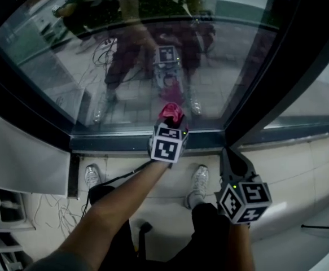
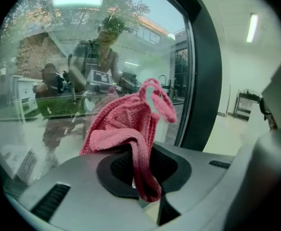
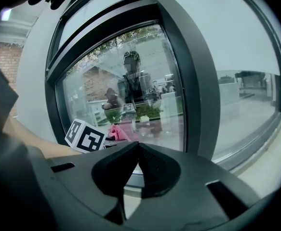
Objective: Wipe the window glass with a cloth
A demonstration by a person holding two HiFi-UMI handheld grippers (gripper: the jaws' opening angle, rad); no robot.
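A pink cloth (image 1: 172, 113) is bunched against the lower edge of the window glass (image 1: 130, 61), near its right corner. My left gripper (image 1: 171, 124) is shut on the cloth (image 2: 126, 129), which folds over the jaws and hangs down between them. The glass (image 2: 58, 81) mirrors the person and the gripper. My right gripper (image 1: 232, 158) hangs lower and to the right, below the sill and off the glass, its jaws shut with nothing between them (image 3: 138, 146). The right gripper view shows the left gripper's marker cube (image 3: 85, 136) and the cloth (image 3: 117, 133) at the pane's bottom.
A dark window frame (image 1: 266, 95) runs diagonally right of the pane, with a second pane (image 1: 322, 103) beyond it. A pale sill (image 1: 288, 151) lies under the frame. The person's shoes (image 1: 198, 182) stand below on the floor, with cables (image 1: 48, 208) to the left.
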